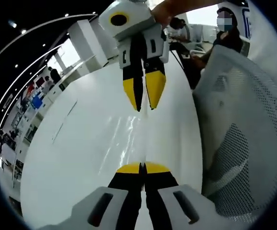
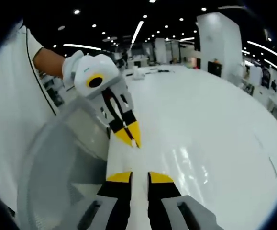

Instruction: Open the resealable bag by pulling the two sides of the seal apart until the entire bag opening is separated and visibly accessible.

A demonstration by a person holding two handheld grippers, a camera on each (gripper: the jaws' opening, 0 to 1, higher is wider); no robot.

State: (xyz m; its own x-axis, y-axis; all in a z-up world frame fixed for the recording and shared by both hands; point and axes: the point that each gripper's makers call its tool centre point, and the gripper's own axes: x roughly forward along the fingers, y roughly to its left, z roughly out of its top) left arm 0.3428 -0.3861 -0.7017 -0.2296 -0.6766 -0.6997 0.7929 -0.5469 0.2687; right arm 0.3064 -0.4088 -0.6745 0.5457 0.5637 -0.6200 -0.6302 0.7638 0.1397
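Note:
The bag [image 1: 131, 139] is clear film and shows only as faint glints over the white table [image 1: 76, 163], between the two grippers. In the left gripper view my left gripper [image 1: 143, 167] has its yellow tips pressed together at the bag's near edge. My right gripper [image 1: 145, 109] reaches in from the top, its fingers a narrow gap apart at the bag's far edge. In the right gripper view my right gripper [image 2: 139, 178] keeps a small gap with the white table [image 2: 215, 124] showing through. There the left gripper [image 2: 133, 140] points in from the upper left, tips together. I cannot make out the bag's seal.
A grey mesh chair back [image 1: 243, 139] stands close beside the table and also shows as the chair [image 2: 57, 158] at the left. A person sits at the far end [image 1: 224, 33]. Shelves and desks [image 1: 33, 100] line the room's far side.

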